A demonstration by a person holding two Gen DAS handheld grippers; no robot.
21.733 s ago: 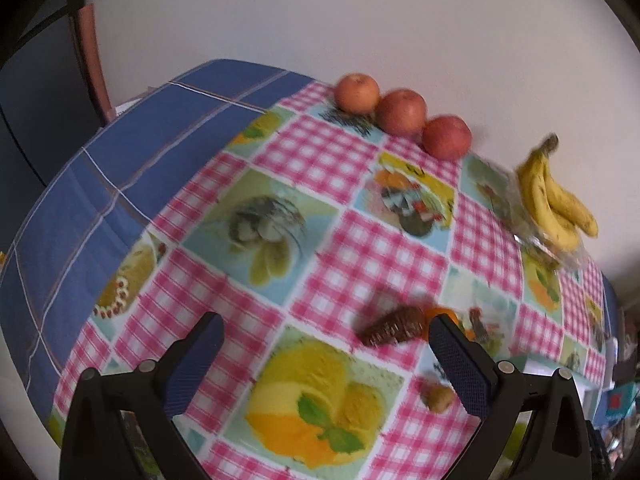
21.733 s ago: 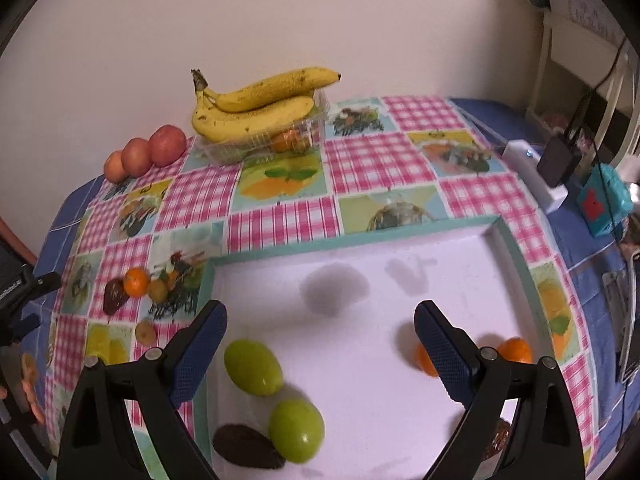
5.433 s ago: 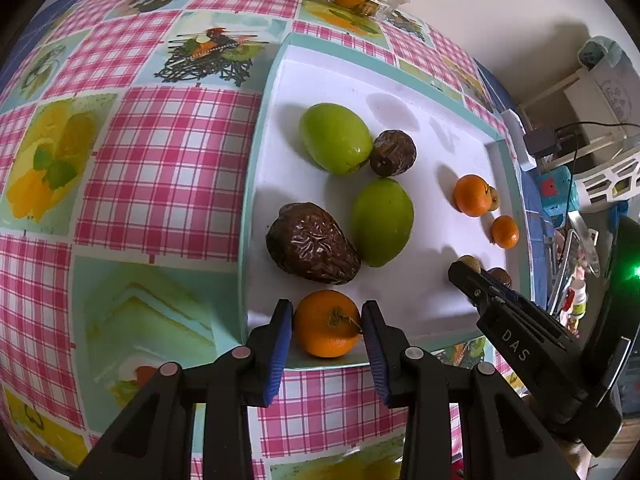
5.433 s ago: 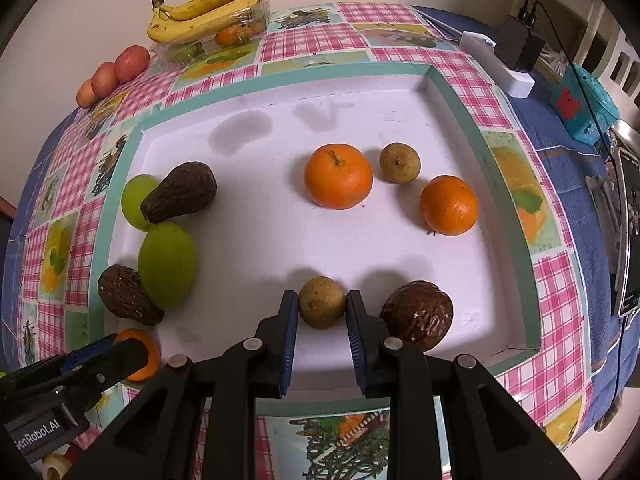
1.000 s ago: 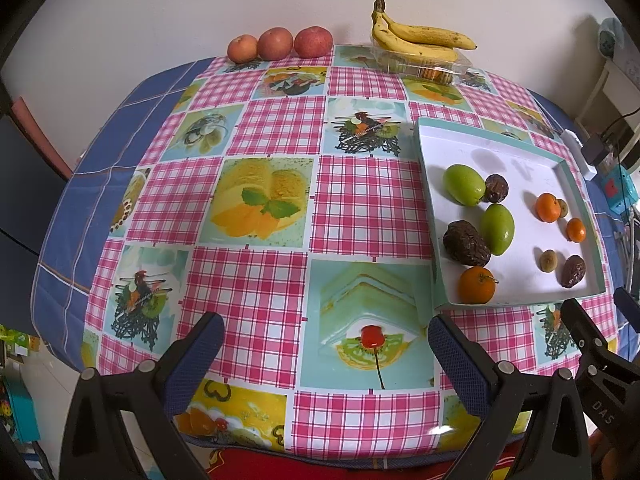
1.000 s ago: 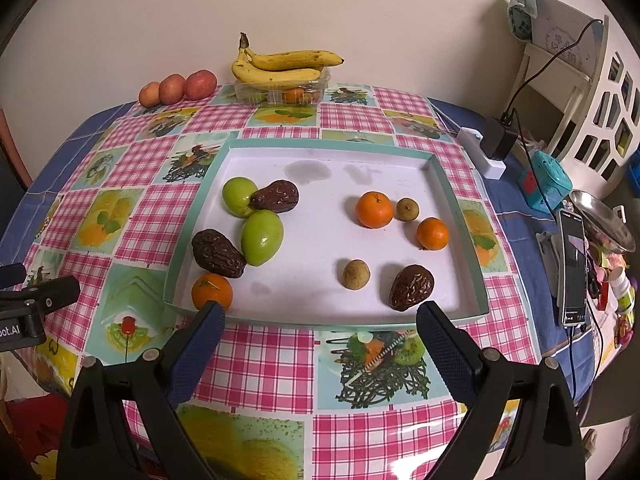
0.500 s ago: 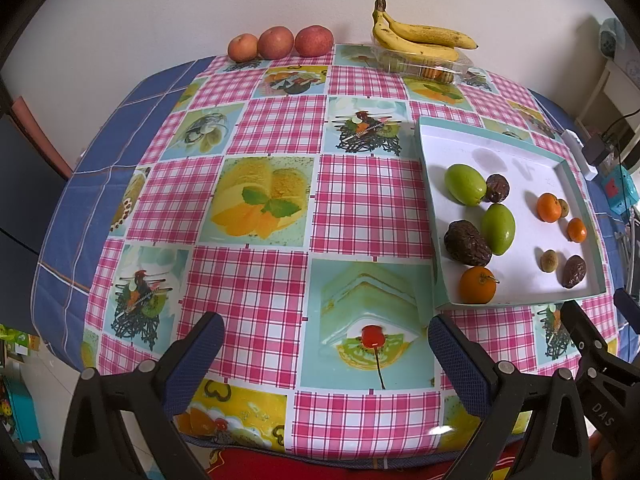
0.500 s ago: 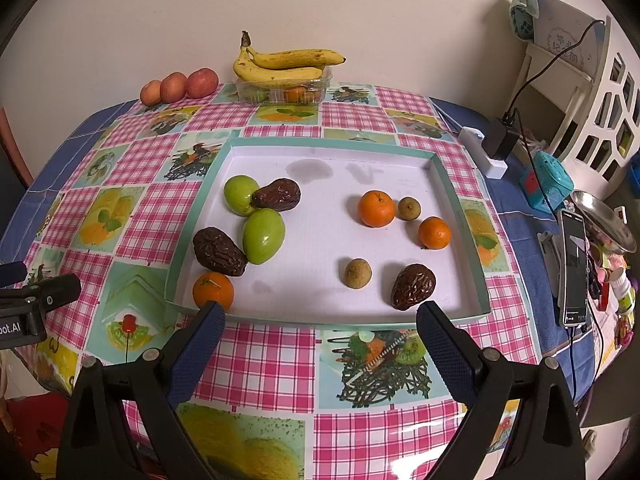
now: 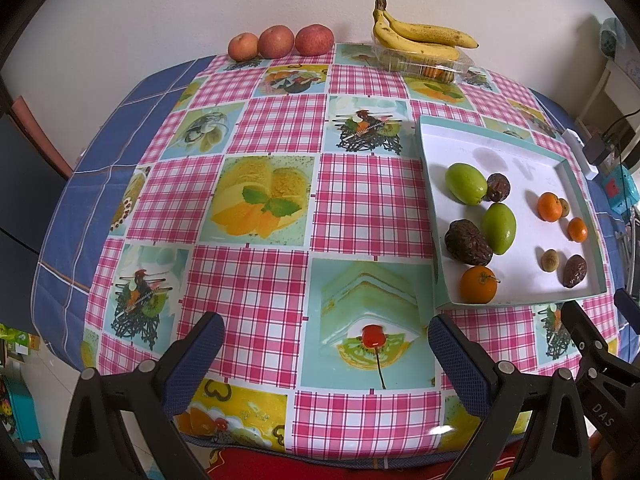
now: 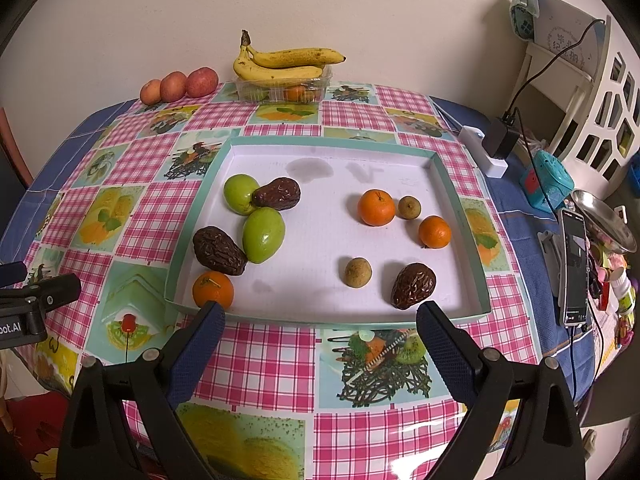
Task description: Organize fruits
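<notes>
Blue-padded fingers, left gripper (image 9: 326, 344) & right gripper (image 10: 318, 328), spread wide, empty, above table edge.

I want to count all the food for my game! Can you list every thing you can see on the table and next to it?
Tray: one, white with teal rim, on the tablecloth.
Green fruits: two, green, left part of the tray.
Wrinkled dark fruits: three, dark brown, two on the left, one front right.
Oranges: three, orange, two on the right, one at the front left corner.
Small round fruits: two, tan, right part of the tray.
Apples: three, red, back left by the wall.
Bananas: one bunch, yellow, on a clear box.
Tablecloth: one, pink checks with food pictures.
Phone: one, dark, far right.
Left gripper: black, blue pads, open.
Right gripper: same, open.
</notes>
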